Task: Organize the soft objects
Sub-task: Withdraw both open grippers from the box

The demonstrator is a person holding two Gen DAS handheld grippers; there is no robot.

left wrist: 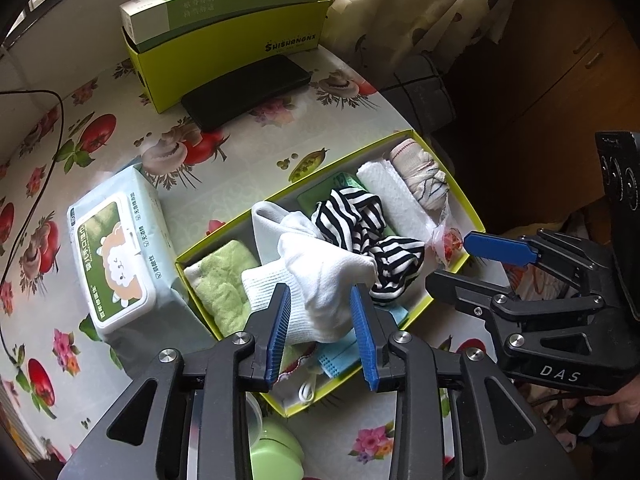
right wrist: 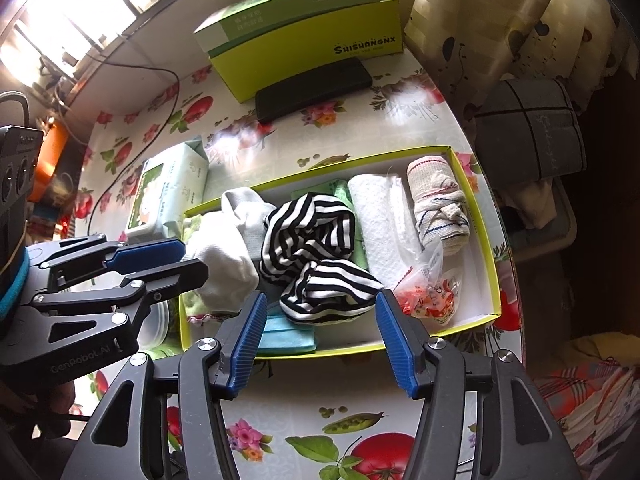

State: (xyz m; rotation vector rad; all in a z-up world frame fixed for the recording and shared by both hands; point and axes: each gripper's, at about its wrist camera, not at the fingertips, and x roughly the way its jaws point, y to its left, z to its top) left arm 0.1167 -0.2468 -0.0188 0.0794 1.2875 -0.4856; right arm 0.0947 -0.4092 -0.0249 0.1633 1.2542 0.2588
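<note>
Most of the soft things already lie inside the shallow yellow-green cardboard tray [right wrist: 486,240], which I take as the landmark. At its far right end sit a rolled cream cloth with red and blue stitching [right wrist: 438,204] and, just beside it, a white textured towel [right wrist: 384,216]. In the middle a black-and-white striped garment [right wrist: 316,248] lies loosely bunched, not folded. Toward the left end a white ribbed sock [left wrist: 320,280] lies over a pale green terry cloth [left wrist: 224,284], and a light blue face mask [right wrist: 288,334] lies at the near edge.

The left tongs [left wrist: 322,330] stand released, their blue pads on either side of the sock without pressing on it. The right tongs [right wrist: 320,338] hang open and empty above the tray's near wall, in front of the striped garment.

By my judgement the gathering is nearly done; tidying the sock and the striped garment seems left.

A soft pack of wet wipes [left wrist: 116,248] rests on the flowered surface [right wrist: 400,128] just outside the tray's left end; whether it belongs inside I cannot tell. What lies beneath the striped garment is hidden, and a crinkled clear bag with red print [right wrist: 430,292] near the tray's right corner is hard to make out.
</note>
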